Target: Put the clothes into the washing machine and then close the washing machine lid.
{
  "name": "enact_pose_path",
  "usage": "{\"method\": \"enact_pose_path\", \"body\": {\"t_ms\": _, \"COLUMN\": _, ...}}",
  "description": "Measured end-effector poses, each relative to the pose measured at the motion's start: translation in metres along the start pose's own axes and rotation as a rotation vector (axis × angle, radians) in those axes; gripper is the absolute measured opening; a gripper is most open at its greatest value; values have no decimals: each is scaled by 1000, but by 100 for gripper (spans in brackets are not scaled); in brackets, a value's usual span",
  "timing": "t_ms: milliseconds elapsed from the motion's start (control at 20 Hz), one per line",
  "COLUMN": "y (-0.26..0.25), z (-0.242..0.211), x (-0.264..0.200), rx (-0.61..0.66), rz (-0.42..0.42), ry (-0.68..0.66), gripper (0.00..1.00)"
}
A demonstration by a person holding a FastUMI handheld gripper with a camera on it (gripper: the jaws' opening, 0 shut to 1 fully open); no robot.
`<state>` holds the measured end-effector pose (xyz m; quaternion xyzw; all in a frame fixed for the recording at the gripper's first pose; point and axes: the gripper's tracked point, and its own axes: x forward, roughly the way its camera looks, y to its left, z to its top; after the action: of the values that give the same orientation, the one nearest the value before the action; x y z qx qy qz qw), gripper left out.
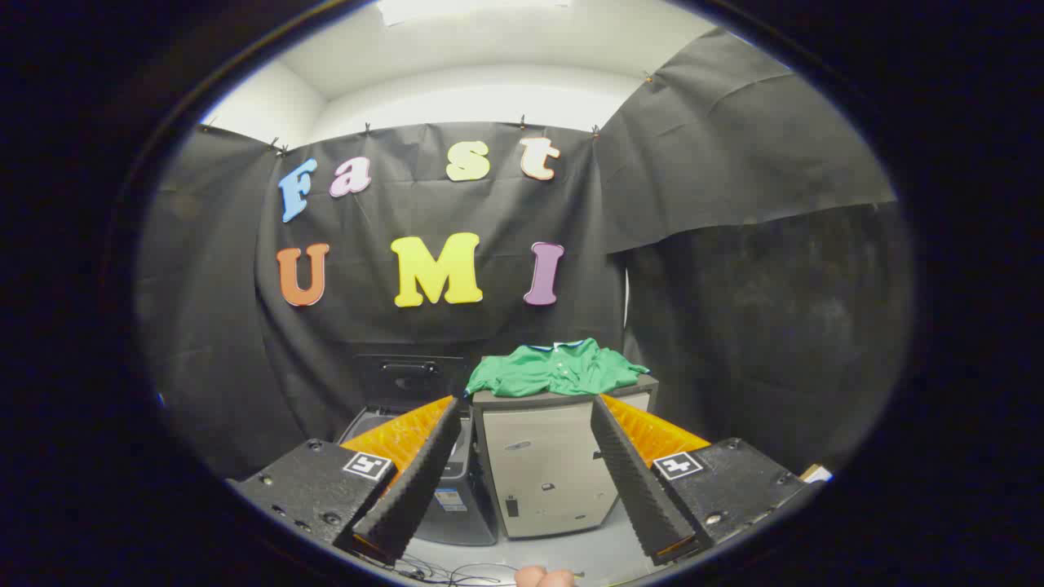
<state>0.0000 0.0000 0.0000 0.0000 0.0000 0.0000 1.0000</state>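
Note:
A green shirt (558, 368) with a collar lies crumpled on top of a pale grey cabinet (546, 473), beyond my fingers. Left of the cabinet stands the dark washing machine (457, 497), its lid (408, 377) raised upright against the black cloth wall. My gripper (524, 424) is open, fingers spread wide with nothing between them. It is held well back from the cabinet, and the cabinet front shows in the gap between the fingers.
Black cloth walls close in behind and to the right. The floor (587, 558) in front of the cabinet is pale grey, with thin cables (457, 573) lying on it. A fingertip (545, 577) of a person shows near the floor, below my fingers.

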Motion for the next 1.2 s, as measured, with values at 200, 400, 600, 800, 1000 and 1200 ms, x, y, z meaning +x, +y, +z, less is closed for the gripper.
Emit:
{"method": "enact_pose_path", "body": {"t_ms": 200, "y": -1, "z": 1, "x": 2, "rx": 14, "rz": 12, "ry": 0, "gripper": 100}}
{"method": "enact_pose_path", "body": {"t_ms": 400, "y": -1, "z": 2, "x": 2, "rx": 4, "rz": 17, "ry": -7, "gripper": 100}}
{"method": "enact_pose_path", "body": {"t_ms": 600, "y": 0, "z": 3, "x": 5, "rx": 9, "rz": 27, "ry": -3, "gripper": 100}}
{"method": "enact_pose_path", "body": {"t_ms": 800, "y": 1, "z": 4, "x": 9, "rx": 4, "rz": 40, "ry": -10, "gripper": 100}}
{"method": "enact_pose_path", "body": {"t_ms": 1000, "y": 6, "z": 8, "x": 14, "rx": -8, "rz": 48, "ry": -19, "gripper": 100}}
{"method": "enact_pose_path", "body": {"t_ms": 1200, "y": 13, "z": 15, "x": 21, "rx": -17, "rz": 55, "ry": -28, "gripper": 100}}
